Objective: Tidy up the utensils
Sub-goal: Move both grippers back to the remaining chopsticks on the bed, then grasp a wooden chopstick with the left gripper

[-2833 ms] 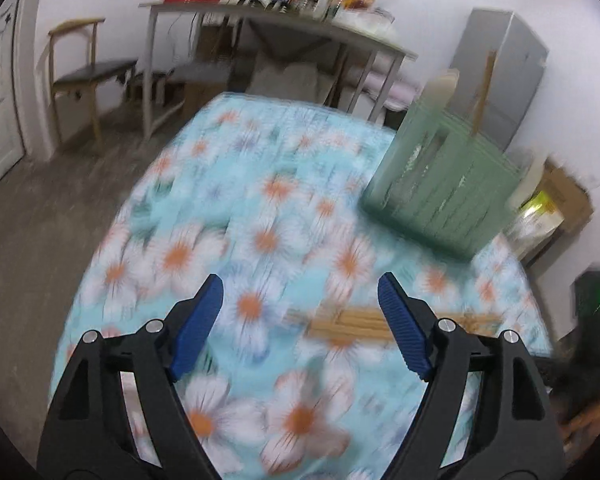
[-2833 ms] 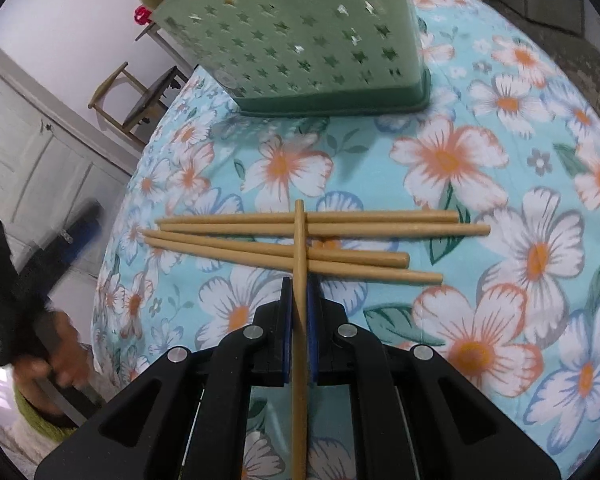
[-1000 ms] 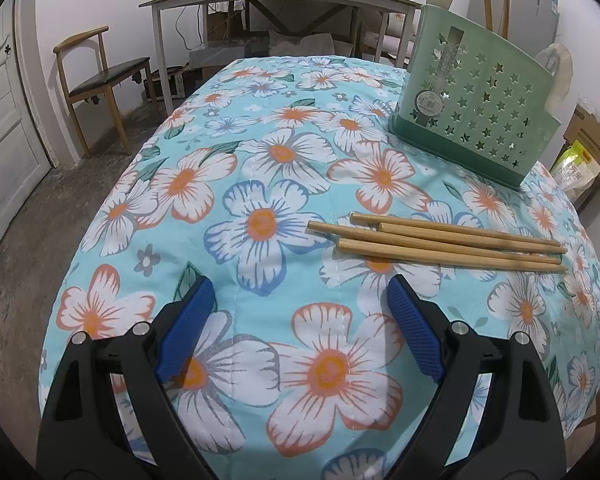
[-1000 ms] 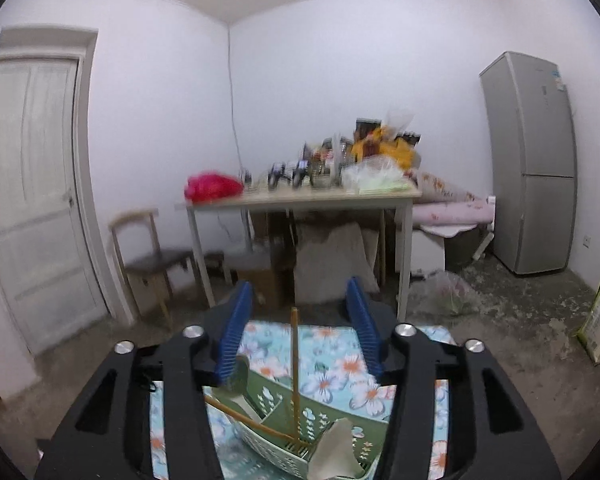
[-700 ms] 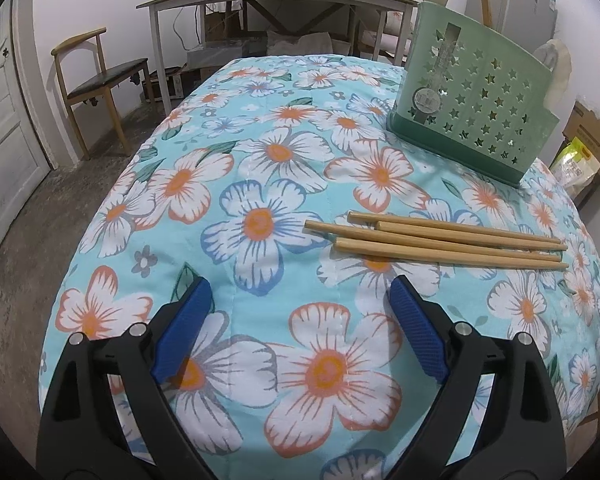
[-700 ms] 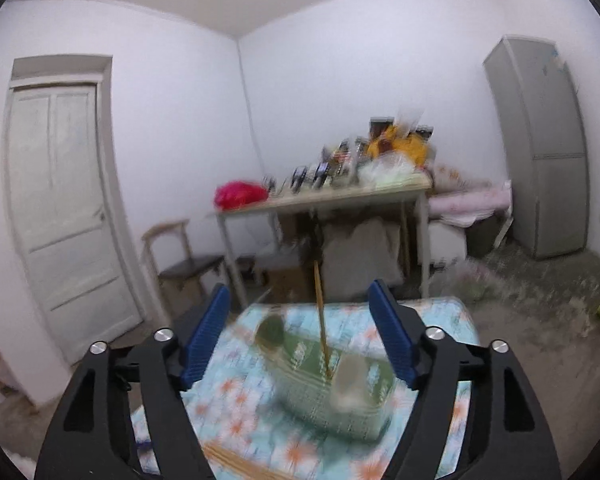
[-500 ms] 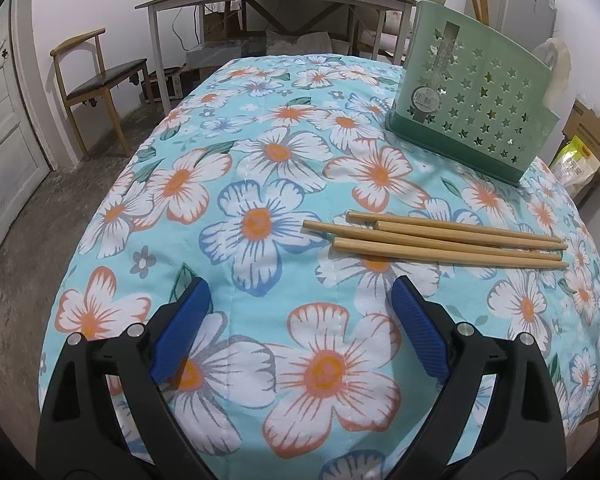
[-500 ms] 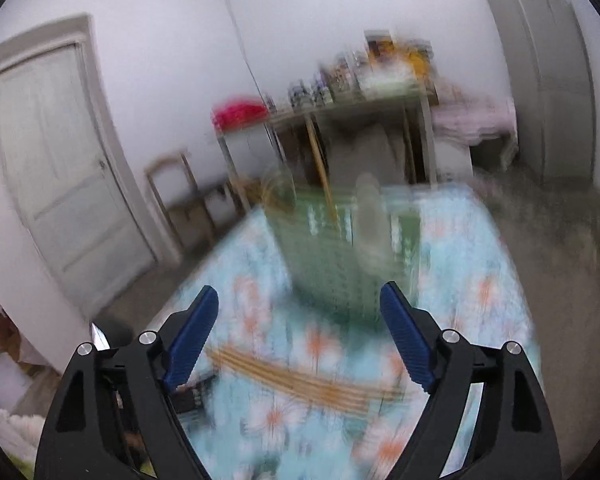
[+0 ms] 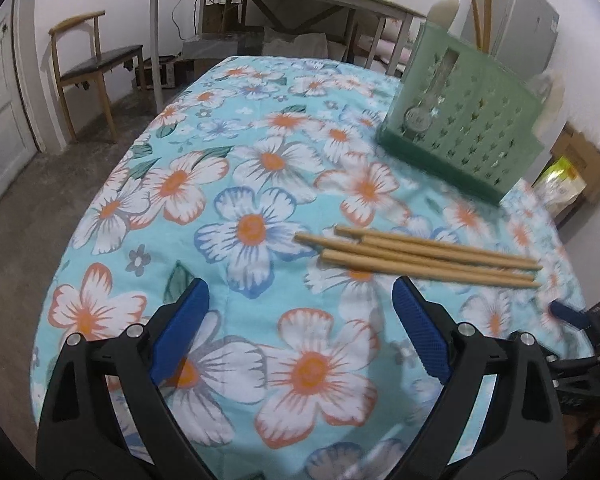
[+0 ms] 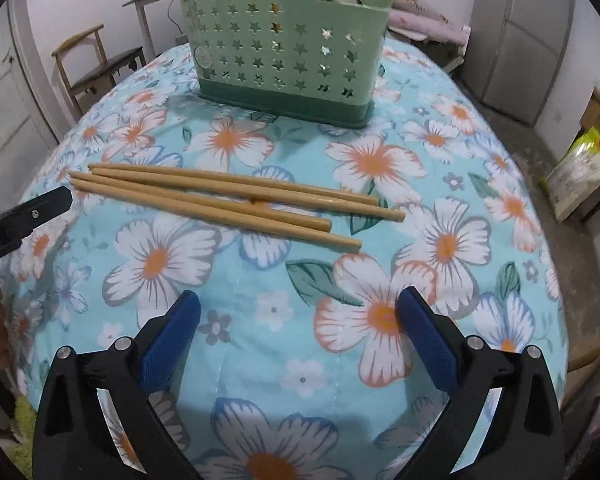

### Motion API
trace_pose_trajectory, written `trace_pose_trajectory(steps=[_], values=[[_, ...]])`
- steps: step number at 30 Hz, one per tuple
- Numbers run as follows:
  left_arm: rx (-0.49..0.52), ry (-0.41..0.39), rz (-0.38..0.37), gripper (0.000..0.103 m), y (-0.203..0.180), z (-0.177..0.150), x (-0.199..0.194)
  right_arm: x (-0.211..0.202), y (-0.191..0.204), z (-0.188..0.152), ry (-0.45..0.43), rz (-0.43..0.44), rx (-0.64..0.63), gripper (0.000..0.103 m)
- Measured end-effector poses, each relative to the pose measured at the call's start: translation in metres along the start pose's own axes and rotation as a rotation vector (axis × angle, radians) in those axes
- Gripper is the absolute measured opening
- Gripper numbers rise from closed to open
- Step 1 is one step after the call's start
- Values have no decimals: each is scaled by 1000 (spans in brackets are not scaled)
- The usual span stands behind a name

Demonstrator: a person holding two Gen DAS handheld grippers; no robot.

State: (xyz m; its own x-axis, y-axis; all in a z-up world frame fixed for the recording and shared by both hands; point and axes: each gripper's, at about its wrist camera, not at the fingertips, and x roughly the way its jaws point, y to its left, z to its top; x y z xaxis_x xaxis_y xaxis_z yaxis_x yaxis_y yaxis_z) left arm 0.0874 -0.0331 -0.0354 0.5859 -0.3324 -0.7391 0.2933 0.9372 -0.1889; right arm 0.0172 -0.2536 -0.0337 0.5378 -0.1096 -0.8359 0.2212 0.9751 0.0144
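Four pale wooden chopsticks [image 10: 236,200] lie side by side on the flowered blue tablecloth [image 10: 260,320], just in front of the green star-punched plastic utensil basket [image 10: 288,36]. They look light, stiff and smooth, likely to roll or pivot, so a pinch near mid-length on one stick seems safest. Right gripper [image 10: 298,332] hovers near them, jaws spread wide, empty. Left gripper [image 9: 300,328] hangs equally wide and empty.
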Motion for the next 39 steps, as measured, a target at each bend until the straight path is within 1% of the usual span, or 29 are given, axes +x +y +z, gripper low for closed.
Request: trace_pose_trajectory(steps=[2,4,6,7,9,10,12,13,15,16,18,19,27,31,35,37,38,39], values=[[-19,1,-43,89,0,2,-2,0,-3,1,-5,25,6,97],[-57,19,-119,83,-1,4,-2,-2,-3,-1,-13,32,-8,97],[-119,59,-202,74,1,5,2,-3,-2,-5,-29,29,-25,97],[-159,77,-246,71,3,5,5,-2,-1,-3,-33,29,-24,97],[-242,109,-320,61,7,5,12,-3,-1,-3,-40,35,-17,97],[-282,124,-344,59,9,6,16,-2,-1,-4,-41,37,-16,97],[-347,139,-369,50,14,5,23,-3,-2,-4,-45,40,-15,97],[-383,145,-380,47,17,6,26,-4,-2,-5,-48,42,-12,97],[-445,157,-394,33,24,6,33,-5,-4,-6,-54,44,-11,97],[-472,162,-400,30,27,6,36,-6,-5,-7,-57,45,-10,97],[-502,167,-397,19,31,5,40,-7,-7,-9,-61,47,-6,97],[-508,167,-394,17,32,4,39,-8,-7,-9,-63,49,-2,97],[-544,163,-408,15,40,-5,28,-7,-7,-8,-71,52,8,97],[-557,169,-397,15,51,-9,18,-8,-7,-9,-74,55,5,97],[-600,176,-386,15,64,-16,8,-7,-6,-10,-82,46,6,97],[-622,182,-402,13,70,-19,6,-7,-6,-11,-88,42,11,97],[-644,195,-425,16,72,-21,6,-7,-6,-11,-90,42,16,97],[-656,206,-445,23,73,-23,6,-8,-6,-11,-94,44,23,97]])
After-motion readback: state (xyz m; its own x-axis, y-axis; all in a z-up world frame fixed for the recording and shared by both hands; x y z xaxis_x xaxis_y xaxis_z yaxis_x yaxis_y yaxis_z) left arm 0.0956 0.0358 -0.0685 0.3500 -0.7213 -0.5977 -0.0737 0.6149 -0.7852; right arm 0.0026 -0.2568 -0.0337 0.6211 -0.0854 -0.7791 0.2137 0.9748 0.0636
